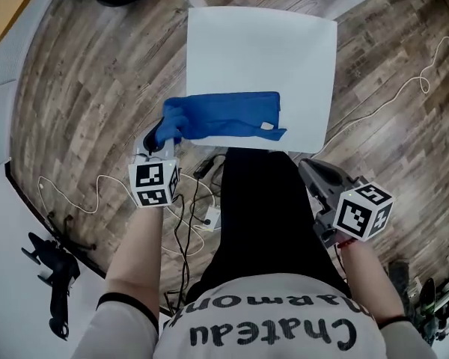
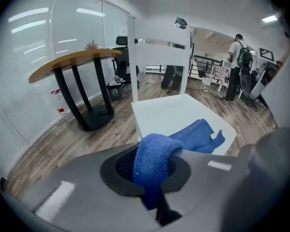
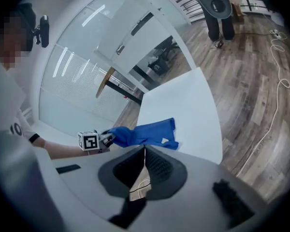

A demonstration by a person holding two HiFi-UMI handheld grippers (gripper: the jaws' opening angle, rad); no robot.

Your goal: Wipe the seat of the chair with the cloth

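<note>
I count one chair, one cloth and my two tongs. In the head view the chair's white seat (image 1: 262,43) fills the 12 o'clock part, and the single blue cloth (image 1: 228,116) lies flat along its near edge. The cloth's long axis runs from 9 o'clock to 3 o'clock, with the free end toward 3 and the bunched end toward 9, past the seat's near-left corner. My left forearm comes up from 7 o'clock. My left gripper (image 1: 157,146) has its marker cube facing up and its nose at that corner. Its jaws are clamped on the bunched end, and in the left gripper view the cloth (image 2: 154,161) is humped up between them, with the rest trailing out over the seat (image 2: 169,115). My right forearm comes up from 5 o'clock. My right gripper (image 1: 308,167) is held over the floor just short of the seat's near-right corner and apart from the cloth. In the right gripper view its jaws (image 3: 145,151) meet at the tips with nothing between them. Beyond them the cloth (image 3: 145,133) stretches toward the left gripper (image 3: 104,139) at 9 o'clock.
</note>
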